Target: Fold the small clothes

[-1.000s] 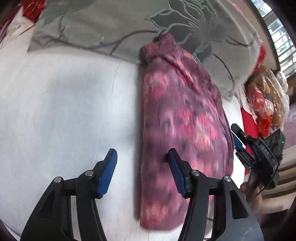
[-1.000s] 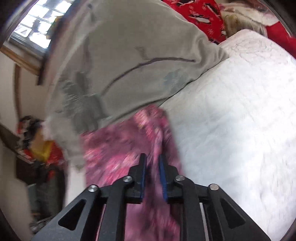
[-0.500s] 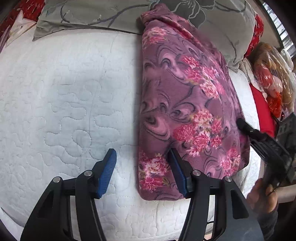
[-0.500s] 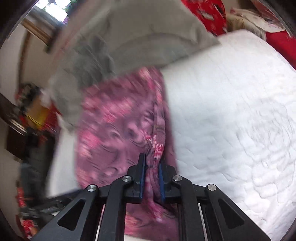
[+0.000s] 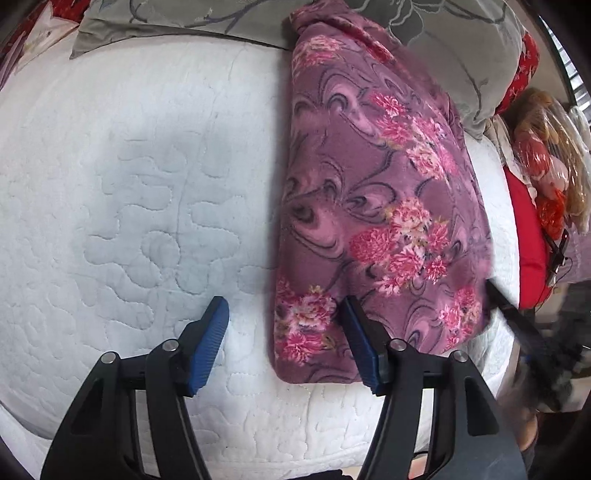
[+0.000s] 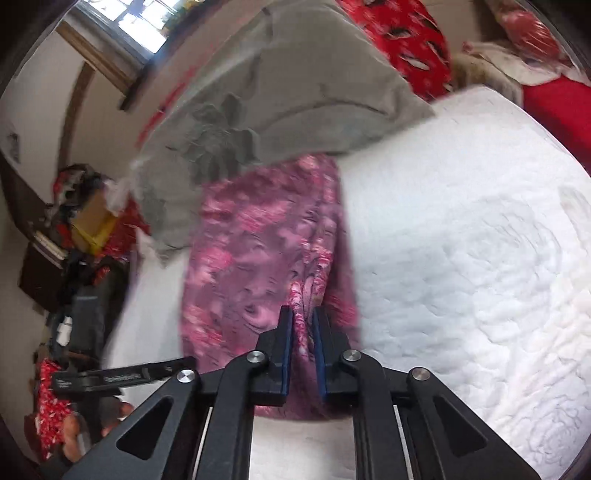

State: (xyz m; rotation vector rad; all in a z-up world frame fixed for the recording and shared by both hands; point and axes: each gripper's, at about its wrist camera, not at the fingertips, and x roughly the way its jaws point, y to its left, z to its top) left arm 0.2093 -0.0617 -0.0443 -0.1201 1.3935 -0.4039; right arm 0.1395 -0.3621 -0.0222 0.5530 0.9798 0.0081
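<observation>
Purple fleece garment with pink flower print, already doubled into a long narrow strip, lying on the white quilted bed cover with its long axis running straight away from both cameras, far end tucked against the grey embroidered pillow, near end just short of the bed's front edge. Left gripper spread wide and empty, hovering low over that near end: left blue-padded finger over bare quilt, right one over the cloth, the strip's left-hand long edge passing between the two. Right gripper nearly pressed together, pinching a raised ridge of the same fleece near the near hem, on the strip's right half in that view; picture blurred, so depth of the bite hard to judge. Nearer hand for the free corner: the left, with the corner just ahead of and between its fingers. Probable next step: closing on that near-left corner, then carrying both near corners forward along the long axis toward the pillow to halve the length. Main risk: uneven lift, since one side is already pinched and raised while the other lies flat.
</observation>
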